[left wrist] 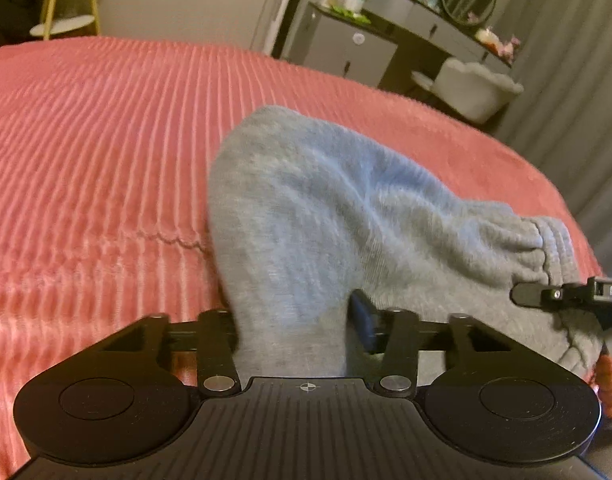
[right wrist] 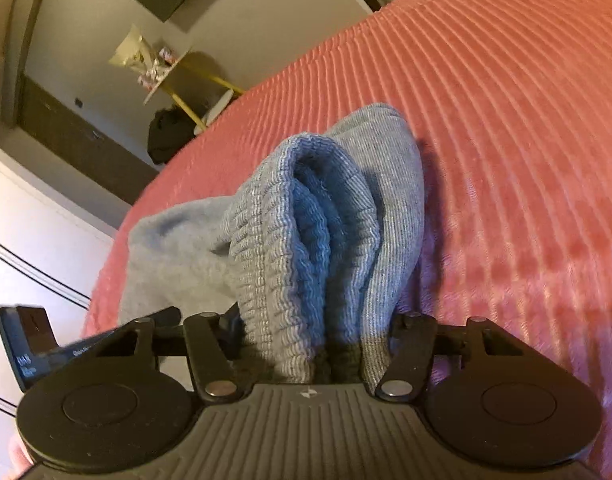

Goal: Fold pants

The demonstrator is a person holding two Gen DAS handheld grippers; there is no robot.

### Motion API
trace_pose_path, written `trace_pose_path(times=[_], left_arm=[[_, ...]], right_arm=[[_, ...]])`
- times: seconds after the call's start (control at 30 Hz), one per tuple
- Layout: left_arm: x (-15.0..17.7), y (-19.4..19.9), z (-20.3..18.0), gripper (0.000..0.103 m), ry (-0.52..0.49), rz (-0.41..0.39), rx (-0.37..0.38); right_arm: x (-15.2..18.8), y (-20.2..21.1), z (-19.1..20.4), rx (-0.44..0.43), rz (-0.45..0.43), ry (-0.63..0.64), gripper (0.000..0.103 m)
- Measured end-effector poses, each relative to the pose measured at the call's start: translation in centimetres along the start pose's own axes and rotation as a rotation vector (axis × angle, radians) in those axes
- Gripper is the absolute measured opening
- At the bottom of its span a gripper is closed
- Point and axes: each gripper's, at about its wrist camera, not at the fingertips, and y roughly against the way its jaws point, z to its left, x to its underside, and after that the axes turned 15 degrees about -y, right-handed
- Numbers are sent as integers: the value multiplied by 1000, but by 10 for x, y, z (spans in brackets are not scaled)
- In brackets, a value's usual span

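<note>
Grey sweatpants (left wrist: 326, 208) lie bunched on a pink ribbed bedspread (left wrist: 105, 140). My left gripper (left wrist: 293, 340) is shut on a fold of the grey cloth, which hides its fingertips. My right gripper (right wrist: 318, 352) is shut on the ribbed elastic waistband (right wrist: 289, 248) of the pants (right wrist: 386, 208), several layers pinched together and lifted off the bedspread (right wrist: 506, 140). The right gripper also shows at the right edge of the left wrist view (left wrist: 566, 294), at the waistband end. The left gripper's body shows at the left edge of the right wrist view (right wrist: 29, 344).
A grey dresser (left wrist: 386, 36) with a round mirror and small items stands beyond the bed's far right corner, with a white chair (left wrist: 474, 84) beside it. A yellow-legged stand (right wrist: 177, 80) and a dark bag (right wrist: 173, 132) are by the wall.
</note>
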Motion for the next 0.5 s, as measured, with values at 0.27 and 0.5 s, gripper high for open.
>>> trace_pose_path(times=[0.27, 0.5], left_arm=[[3, -16, 13, 79, 53, 48, 37], [-3, -24, 12, 70, 20, 38, 71]], right_arm=[[1, 10, -8, -22, 13, 0, 61], [-9, -10, -14, -37, 72, -52, 79]])
